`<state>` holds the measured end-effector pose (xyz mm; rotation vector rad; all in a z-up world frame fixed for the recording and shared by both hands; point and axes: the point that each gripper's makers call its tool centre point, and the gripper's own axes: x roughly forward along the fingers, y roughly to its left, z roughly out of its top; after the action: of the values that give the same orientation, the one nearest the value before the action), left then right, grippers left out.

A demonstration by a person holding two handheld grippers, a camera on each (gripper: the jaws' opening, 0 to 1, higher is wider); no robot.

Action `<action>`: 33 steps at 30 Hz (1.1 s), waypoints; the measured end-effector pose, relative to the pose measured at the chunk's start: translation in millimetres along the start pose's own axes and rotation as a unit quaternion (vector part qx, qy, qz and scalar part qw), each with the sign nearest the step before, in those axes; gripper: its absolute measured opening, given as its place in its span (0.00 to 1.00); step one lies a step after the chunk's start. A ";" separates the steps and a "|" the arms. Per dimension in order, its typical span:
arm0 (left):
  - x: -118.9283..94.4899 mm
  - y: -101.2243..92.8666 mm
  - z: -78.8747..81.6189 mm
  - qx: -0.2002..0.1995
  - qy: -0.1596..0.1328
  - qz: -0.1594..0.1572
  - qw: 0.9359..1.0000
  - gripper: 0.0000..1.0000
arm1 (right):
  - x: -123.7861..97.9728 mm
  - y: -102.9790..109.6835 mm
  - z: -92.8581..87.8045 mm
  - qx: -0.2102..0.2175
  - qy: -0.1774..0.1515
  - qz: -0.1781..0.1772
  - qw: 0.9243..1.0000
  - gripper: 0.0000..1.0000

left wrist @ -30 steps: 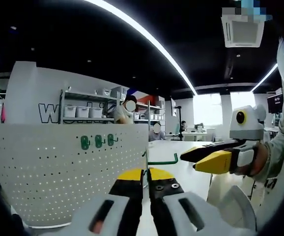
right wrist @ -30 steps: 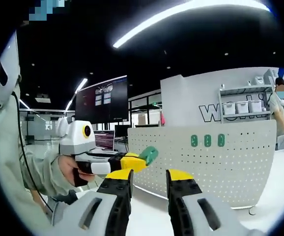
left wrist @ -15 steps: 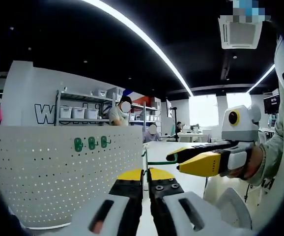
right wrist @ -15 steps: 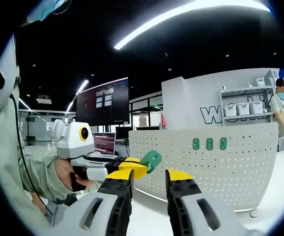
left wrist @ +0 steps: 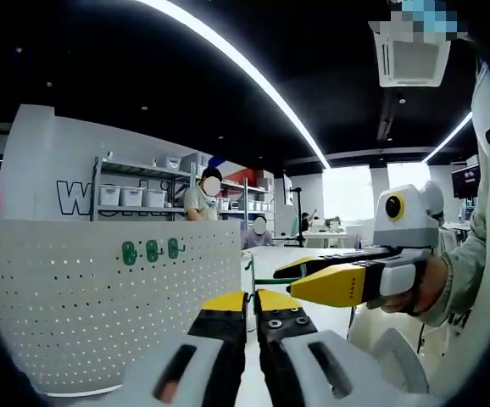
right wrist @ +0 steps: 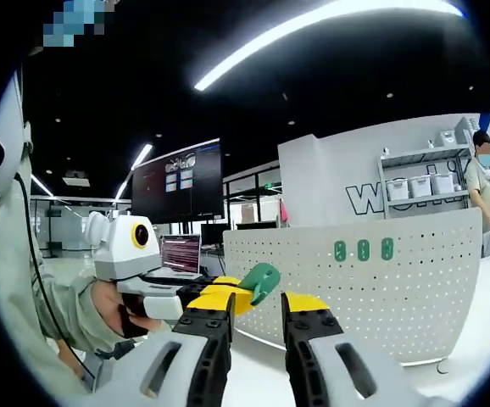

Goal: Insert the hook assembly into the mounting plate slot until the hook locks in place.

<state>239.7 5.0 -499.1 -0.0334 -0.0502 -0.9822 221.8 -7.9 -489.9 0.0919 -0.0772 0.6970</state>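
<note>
Comparing with a second ago, the right gripper [left wrist: 300, 280] sits further toward the middle of the left gripper view, and the pegboard [left wrist: 101, 305] has slid left, so mostly the cameras moved. The left gripper [left wrist: 251, 307] has its jaws pinched nearly together on the thin green hook [left wrist: 279, 280], whose wire pokes out sideways above the tips. In the right gripper view, the left gripper [right wrist: 236, 292] carries the hook's green plate end [right wrist: 260, 281]. The right gripper [right wrist: 258, 312] has its jaws a little apart with nothing in them. Three hooks [right wrist: 363, 250] already hang near the pegboard's [right wrist: 414, 297] top edge, with plenty of free holes below. Shelves [left wrist: 135, 191] and people [left wrist: 201, 197] stand behind, well apart.
</note>
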 end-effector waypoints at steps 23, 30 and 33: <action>-0.1 -7.7 7.6 0.007 -0.012 -0.012 1.000 0.03 | 3.2 0.3 8.0 0.086 -0.022 0.007 0.996 0.10; -0.5 -10.5 7.8 0.013 -0.014 -0.014 1.000 0.03 | 3.4 5.5 9.2 0.114 -0.027 0.018 0.993 0.05; -1.0 -11.8 8.0 0.019 -0.014 -0.015 1.000 0.03 | 3.3 6.4 9.5 0.117 -0.027 0.018 0.993 0.05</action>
<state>229.1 -0.3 -491.1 -0.0112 -0.0965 -1.0105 219.8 -2.0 -479.8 0.3356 -0.0486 0.7382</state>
